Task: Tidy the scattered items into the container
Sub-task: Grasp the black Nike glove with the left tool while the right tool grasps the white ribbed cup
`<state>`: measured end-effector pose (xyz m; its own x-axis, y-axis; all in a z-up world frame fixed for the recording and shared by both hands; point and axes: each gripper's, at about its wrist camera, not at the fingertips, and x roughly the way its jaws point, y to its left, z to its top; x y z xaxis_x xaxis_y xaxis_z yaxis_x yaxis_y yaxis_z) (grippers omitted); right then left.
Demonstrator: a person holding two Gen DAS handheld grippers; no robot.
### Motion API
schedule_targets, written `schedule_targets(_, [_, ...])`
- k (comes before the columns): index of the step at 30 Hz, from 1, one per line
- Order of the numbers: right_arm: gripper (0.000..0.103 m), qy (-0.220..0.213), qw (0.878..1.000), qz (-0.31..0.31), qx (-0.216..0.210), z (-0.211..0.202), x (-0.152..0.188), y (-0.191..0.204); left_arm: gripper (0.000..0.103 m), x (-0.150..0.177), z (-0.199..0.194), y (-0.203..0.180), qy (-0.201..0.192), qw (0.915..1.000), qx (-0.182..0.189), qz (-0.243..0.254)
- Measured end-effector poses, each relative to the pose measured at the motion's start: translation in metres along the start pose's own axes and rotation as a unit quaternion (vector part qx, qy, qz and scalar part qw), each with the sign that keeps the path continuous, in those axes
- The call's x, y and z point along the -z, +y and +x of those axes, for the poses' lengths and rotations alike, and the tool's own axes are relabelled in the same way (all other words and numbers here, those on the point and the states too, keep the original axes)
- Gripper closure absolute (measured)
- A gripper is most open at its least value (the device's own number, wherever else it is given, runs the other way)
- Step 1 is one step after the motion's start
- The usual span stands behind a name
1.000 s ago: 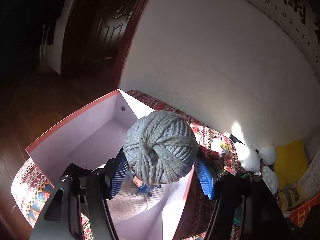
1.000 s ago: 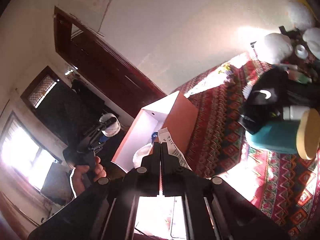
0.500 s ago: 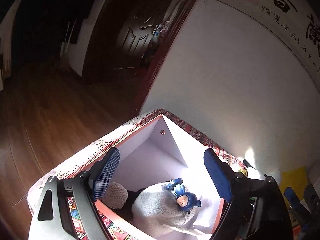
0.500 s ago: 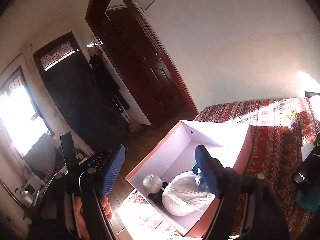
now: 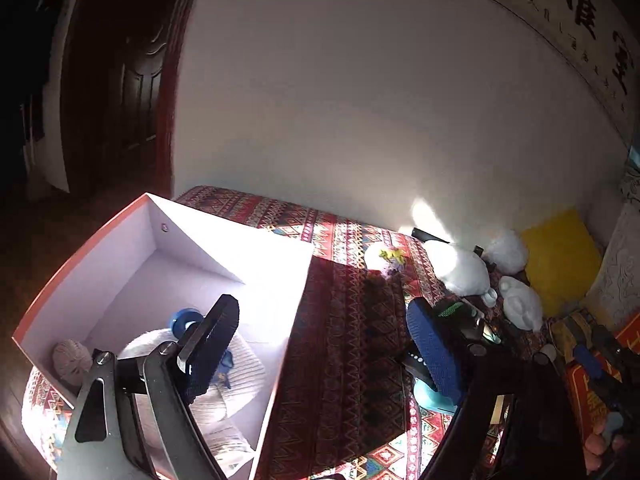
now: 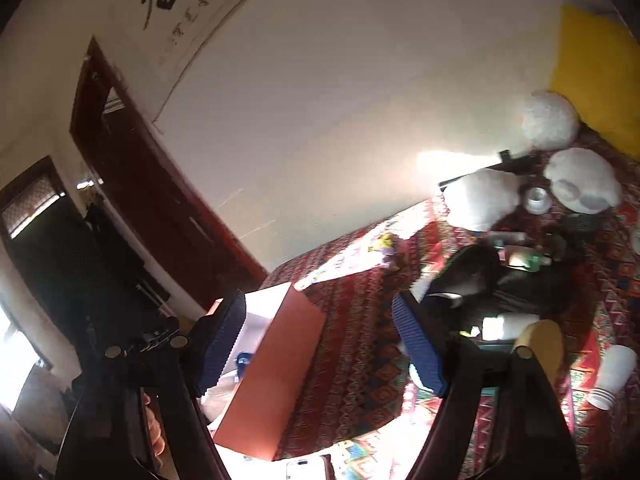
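The container is an orange box [image 5: 224,236] with a white inside, at the left end of the patterned cloth. In it lie a grey yarn ball [image 5: 72,360], a white knitted piece [image 5: 244,376] and a blue figurine [image 5: 184,318]. My left gripper [image 5: 324,348] is open and empty, straddling the box's right wall. In the right wrist view the box [image 6: 280,368] shows its orange side. My right gripper [image 6: 320,348] hangs beside and above it, jaws opening, nothing between them. A small yellow and purple toy [image 5: 390,258] lies on the cloth past the box.
White plush shapes [image 5: 460,268] and a yellow cushion [image 5: 560,252] sit by the wall. A black item [image 6: 472,280], a teal jar with a wooden lid [image 6: 536,344] and stacked paper cups [image 6: 614,376] crowd the right. A phone [image 6: 306,468] lies near. A person's hand [image 6: 154,428] shows at lower left.
The left gripper let go of the yarn ball, which now lies in the box, then swung right. The right gripper, shut on a white packet, opened over the box and swung right, empty.
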<state>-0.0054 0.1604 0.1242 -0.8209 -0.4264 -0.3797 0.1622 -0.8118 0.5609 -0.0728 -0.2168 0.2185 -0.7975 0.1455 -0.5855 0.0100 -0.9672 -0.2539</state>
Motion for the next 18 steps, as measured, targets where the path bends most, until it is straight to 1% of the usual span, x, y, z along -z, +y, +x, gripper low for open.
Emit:
schedule_targets(3, [0.027, -0.002, 0.995, 0.054, 0.085, -0.020, 0.010, -0.077, 0.017, 0.024, 0.054, -0.066, 0.056, 0.9975, 0.019, 0.041])
schedule_targets(4, [0.027, 0.005, 0.990, 0.076, 0.119, -0.024, 0.015, -0.102, 0.017, 0.031, 0.073, -0.086, 0.073, 0.9956, 0.021, 0.054])
schedule_targets(5, [0.027, 0.020, 0.983, 0.102, 0.153, -0.025, 0.018, -0.127, 0.017, 0.036, 0.091, -0.107, 0.091, 0.9934, 0.022, 0.067])
schedule_targets(6, [0.027, 0.043, 0.975, 0.131, 0.176, -0.022, 0.019, -0.150, 0.017, 0.041, 0.109, -0.125, 0.104, 0.9909, 0.025, 0.081])
schedule_targets(7, [0.027, 0.063, 0.969, 0.158, 0.182, -0.020, 0.021, -0.172, 0.017, 0.047, 0.125, -0.141, 0.113, 0.9886, 0.028, 0.095])
schedule_targets(8, [0.027, 0.077, 0.965, 0.179, 0.178, -0.018, 0.023, -0.189, 0.017, 0.052, 0.139, -0.156, 0.120, 0.9865, 0.026, 0.108])
schedule_targets(9, [0.027, 0.089, 0.962, 0.191, 0.176, -0.018, 0.025, -0.202, 0.017, 0.057, 0.153, -0.170, 0.128, 0.9844, 0.016, 0.120])
schedule_targets(11, [0.027, 0.113, 0.958, 0.180, 0.190, -0.018, 0.028, -0.216, 0.017, 0.064, 0.183, -0.188, 0.149, 0.9797, 0.000, 0.134])
schedule_targets(13, [0.027, 0.124, 0.957, 0.158, 0.210, -0.020, 0.028, -0.221, 0.017, 0.073, 0.209, -0.201, 0.171, 0.9756, -0.005, 0.138])
schedule_targets(14, [0.027, 0.128, 0.957, 0.154, 0.210, -0.021, 0.028, -0.223, 0.017, 0.078, 0.218, -0.206, 0.178, 0.9737, -0.011, 0.142])
schedule_targets(16, [0.026, 0.137, 0.959, 0.152, 0.194, -0.018, 0.027, -0.227, 0.017, 0.087, 0.231, -0.212, 0.184, 0.9704, -0.028, 0.153])
schedule_targets(17, [0.026, 0.138, 0.960, 0.155, 0.186, -0.017, 0.027, -0.229, 0.020, 0.089, 0.235, -0.212, 0.183, 0.9703, -0.034, 0.155])
schedule_targets(18, [0.025, 0.140, 0.961, 0.160, 0.177, -0.015, 0.027, -0.229, 0.046, 0.090, 0.236, -0.210, 0.179, 0.9711, -0.039, 0.153])
